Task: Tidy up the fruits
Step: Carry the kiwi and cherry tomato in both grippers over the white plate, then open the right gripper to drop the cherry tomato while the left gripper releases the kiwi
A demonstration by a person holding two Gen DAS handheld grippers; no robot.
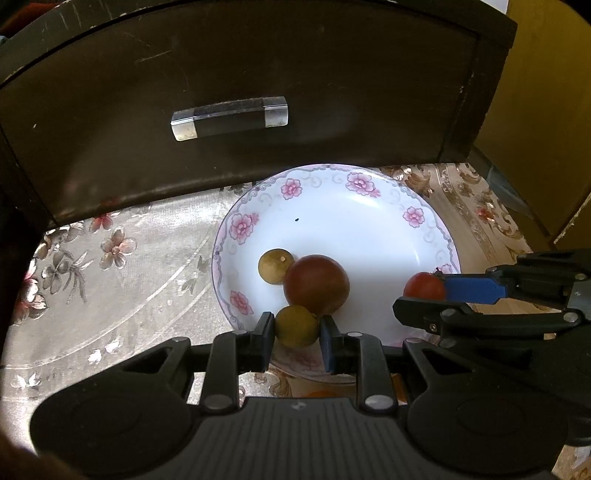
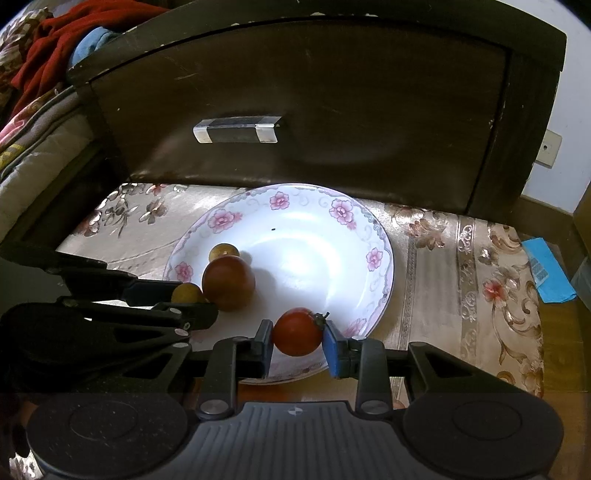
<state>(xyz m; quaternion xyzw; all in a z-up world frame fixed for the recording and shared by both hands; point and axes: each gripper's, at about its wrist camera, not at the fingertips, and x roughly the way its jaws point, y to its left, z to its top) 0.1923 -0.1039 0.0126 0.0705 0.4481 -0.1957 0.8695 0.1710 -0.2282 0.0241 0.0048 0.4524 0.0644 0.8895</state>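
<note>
A white plate (image 1: 369,229) with pink flowers on its rim lies on the patterned cloth. On it sit a large dark red fruit (image 1: 317,284) and a small yellow-green fruit (image 1: 275,266). My left gripper (image 1: 297,332) is shut on a second small yellow-green fruit (image 1: 296,326) at the plate's near rim, touching the dark red fruit. My right gripper (image 2: 297,338) is shut on a small red tomato (image 2: 297,332) over the plate's near right rim (image 2: 384,266); this tomato also shows in the left wrist view (image 1: 424,286).
A dark wooden drawer front (image 1: 240,74) with a metal handle (image 1: 229,119) stands right behind the plate. A blue packet (image 2: 548,269) lies at the cloth's right edge. Red and blue fabric (image 2: 55,33) lies at the back left.
</note>
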